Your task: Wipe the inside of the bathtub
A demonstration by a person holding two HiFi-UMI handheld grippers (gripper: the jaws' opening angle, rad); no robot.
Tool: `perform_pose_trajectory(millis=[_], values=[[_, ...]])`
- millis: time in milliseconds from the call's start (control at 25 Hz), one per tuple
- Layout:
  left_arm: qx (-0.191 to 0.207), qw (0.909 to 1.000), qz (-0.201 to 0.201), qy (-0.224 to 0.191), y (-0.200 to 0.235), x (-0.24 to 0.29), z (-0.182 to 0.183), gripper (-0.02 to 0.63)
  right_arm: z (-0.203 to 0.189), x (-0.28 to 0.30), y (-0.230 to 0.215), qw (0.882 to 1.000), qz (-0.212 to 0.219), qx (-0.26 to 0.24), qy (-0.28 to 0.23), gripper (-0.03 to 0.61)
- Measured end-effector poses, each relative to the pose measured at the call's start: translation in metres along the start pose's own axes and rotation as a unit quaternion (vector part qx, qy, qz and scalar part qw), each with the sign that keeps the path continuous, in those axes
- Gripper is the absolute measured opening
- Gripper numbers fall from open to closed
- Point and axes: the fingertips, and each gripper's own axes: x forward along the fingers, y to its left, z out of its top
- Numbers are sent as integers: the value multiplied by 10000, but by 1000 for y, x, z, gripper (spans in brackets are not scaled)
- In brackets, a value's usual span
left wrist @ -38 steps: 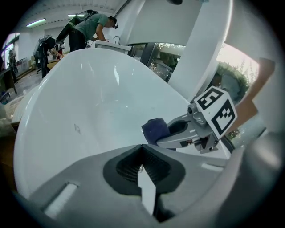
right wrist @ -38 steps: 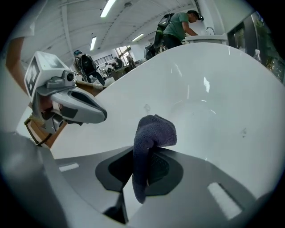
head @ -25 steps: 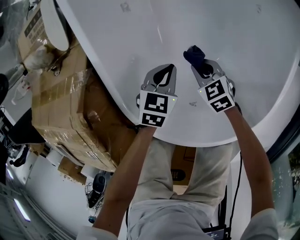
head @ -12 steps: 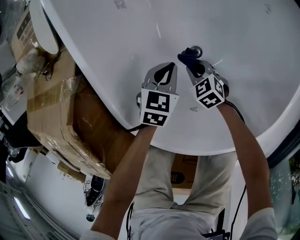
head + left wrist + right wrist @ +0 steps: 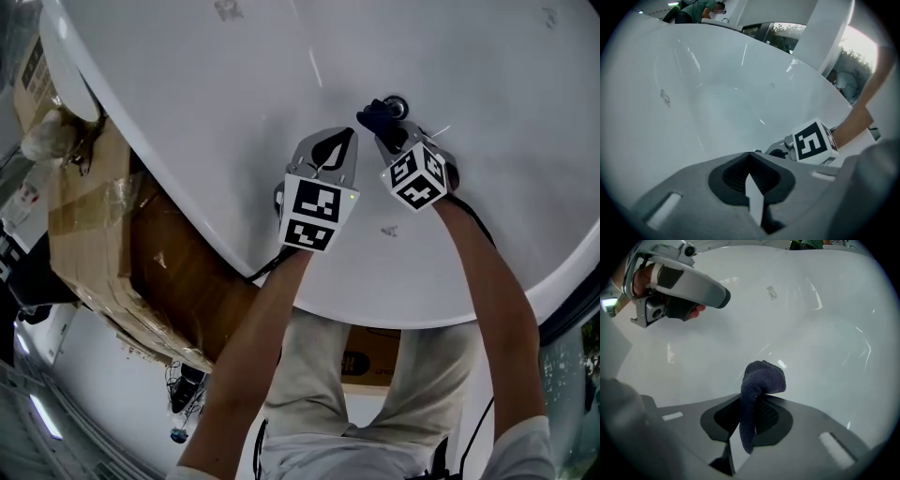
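Note:
The white bathtub [image 5: 234, 103] fills the upper part of the head view, and its smooth inner wall [image 5: 815, 333] curves ahead of both grippers. My right gripper [image 5: 382, 126] is shut on a dark blue cloth [image 5: 759, 385], whose bunched end [image 5: 378, 115] sits against the tub floor beside the metal drain [image 5: 397, 101]. My left gripper [image 5: 330, 148] hovers just to the left of it over the tub wall, jaws shut with nothing between them. In the left gripper view the closed jaws [image 5: 751, 165] point into the basin [image 5: 717, 93], with the right gripper's marker cube [image 5: 813, 140] beyond.
Cardboard boxes wrapped in plastic [image 5: 94, 225] stand along the tub's left outer side. A white oval object [image 5: 67, 66] rests on them. The tub rim [image 5: 403, 314] runs just in front of the person's legs. A dark window frame [image 5: 572, 309] is at the right.
The right gripper with the cloth has slid up and slightly left across the tub floor, toward the drain. The left gripper has stayed almost in place.

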Motion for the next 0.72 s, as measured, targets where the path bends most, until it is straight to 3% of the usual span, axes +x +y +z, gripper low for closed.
perform_pose_trajectory(millis=[400, 720], values=[[166, 9998, -41, 115, 10, 19, -13, -3, -25, 42, 7, 9985, 402, -30, 362, 54], [79, 9999, -79, 113, 10, 35, -25, -5, -44, 68, 10, 9964, 599, -5, 599, 54]])
